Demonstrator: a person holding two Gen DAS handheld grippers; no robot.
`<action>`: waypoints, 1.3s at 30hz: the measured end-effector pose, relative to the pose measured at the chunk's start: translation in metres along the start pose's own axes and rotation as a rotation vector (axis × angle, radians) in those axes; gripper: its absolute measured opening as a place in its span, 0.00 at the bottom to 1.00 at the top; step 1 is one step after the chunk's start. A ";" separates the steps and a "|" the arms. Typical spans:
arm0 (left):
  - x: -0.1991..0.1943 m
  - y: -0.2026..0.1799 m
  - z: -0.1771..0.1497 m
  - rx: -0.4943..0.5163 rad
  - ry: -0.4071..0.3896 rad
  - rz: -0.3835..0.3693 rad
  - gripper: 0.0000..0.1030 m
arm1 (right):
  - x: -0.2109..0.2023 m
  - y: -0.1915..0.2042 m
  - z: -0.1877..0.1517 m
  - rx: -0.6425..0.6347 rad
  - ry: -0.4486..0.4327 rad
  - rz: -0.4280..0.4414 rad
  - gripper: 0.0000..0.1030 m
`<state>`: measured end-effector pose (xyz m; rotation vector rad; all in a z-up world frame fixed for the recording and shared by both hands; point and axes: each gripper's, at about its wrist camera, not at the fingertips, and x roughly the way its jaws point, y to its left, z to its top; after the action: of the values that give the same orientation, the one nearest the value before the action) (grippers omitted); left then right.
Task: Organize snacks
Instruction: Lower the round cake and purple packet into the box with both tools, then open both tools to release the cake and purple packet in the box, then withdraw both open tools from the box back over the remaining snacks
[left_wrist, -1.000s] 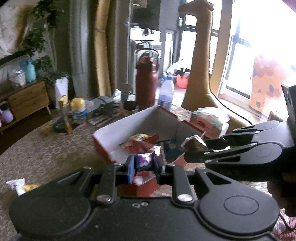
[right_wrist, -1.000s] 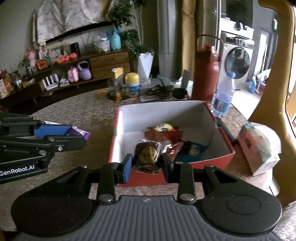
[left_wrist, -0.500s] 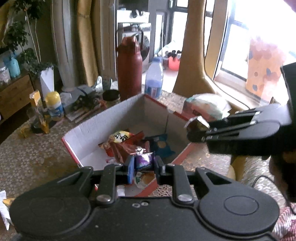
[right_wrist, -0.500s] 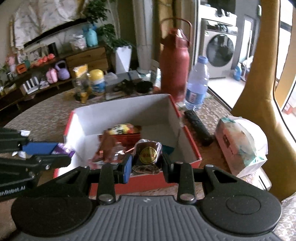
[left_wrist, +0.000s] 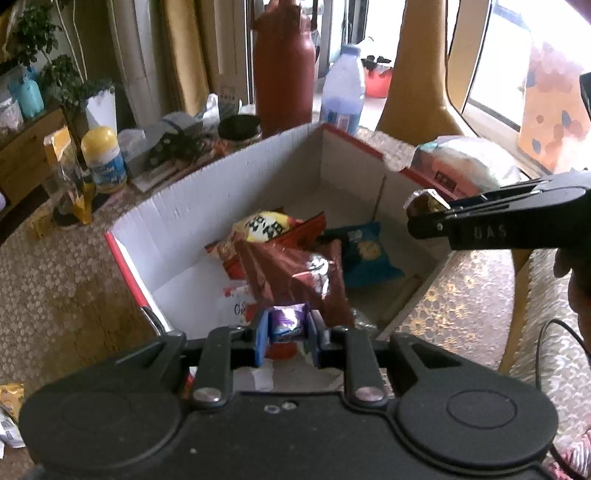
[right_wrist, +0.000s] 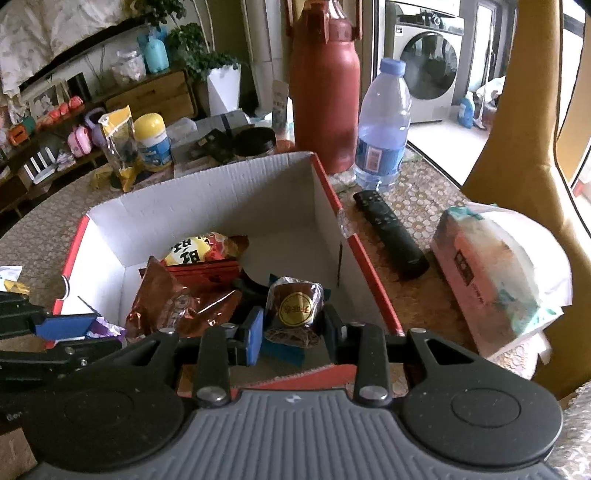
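Left wrist view first: your left gripper (left_wrist: 286, 330) is clamped on a small purple-wrapped snack (left_wrist: 287, 324), its blue pads pressed against both sides, and you hold it over the near edge of the red-and-white cardboard box (left_wrist: 192, 206), tilted down into the opening, which suggests it is about to go in with the rest. Inside the box lie a brown foil bag (left_wrist: 295, 273), a yellow-labelled packet (left_wrist: 264, 229) behind it and a blue packet (left_wrist: 364, 254) towards the right wall. From the right, your right gripper (left_wrist: 424, 206) reaches in over the box's right rim with a dark wrapped item at its tip. A red flask (left_wrist: 284, 70) and a water bottle (left_wrist: 341, 90) stand on the table beyond the far wall. Right wrist view: that right gripper (right_wrist: 291, 319) is closed on a round brown pastry with a gold label (right_wrist: 295, 306), held above the box's near right corner, so it looks placed for a drop into the free floor there. At the left edge the left gripper (right_wrist: 79, 332) shows with the purple wrapper between its jaws. A black remote (right_wrist: 389, 234) and a wrapped tissue pack (right_wrist: 495, 273) lie on the table to the right of the box, clear of it.
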<state>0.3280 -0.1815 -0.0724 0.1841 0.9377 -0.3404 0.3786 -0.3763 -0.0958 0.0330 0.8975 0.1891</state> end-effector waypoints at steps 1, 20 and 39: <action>0.003 0.001 0.000 -0.003 0.006 0.003 0.19 | 0.003 0.001 0.000 0.000 0.004 0.003 0.32; 0.033 0.005 -0.006 -0.033 0.062 -0.015 0.25 | 0.032 0.012 -0.007 0.005 0.041 0.011 0.32; -0.003 0.005 -0.015 -0.060 -0.021 -0.016 0.66 | -0.008 0.020 -0.018 0.019 -0.022 0.041 0.57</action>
<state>0.3162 -0.1720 -0.0784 0.1176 0.9276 -0.3278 0.3568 -0.3588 -0.0982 0.0716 0.8771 0.2181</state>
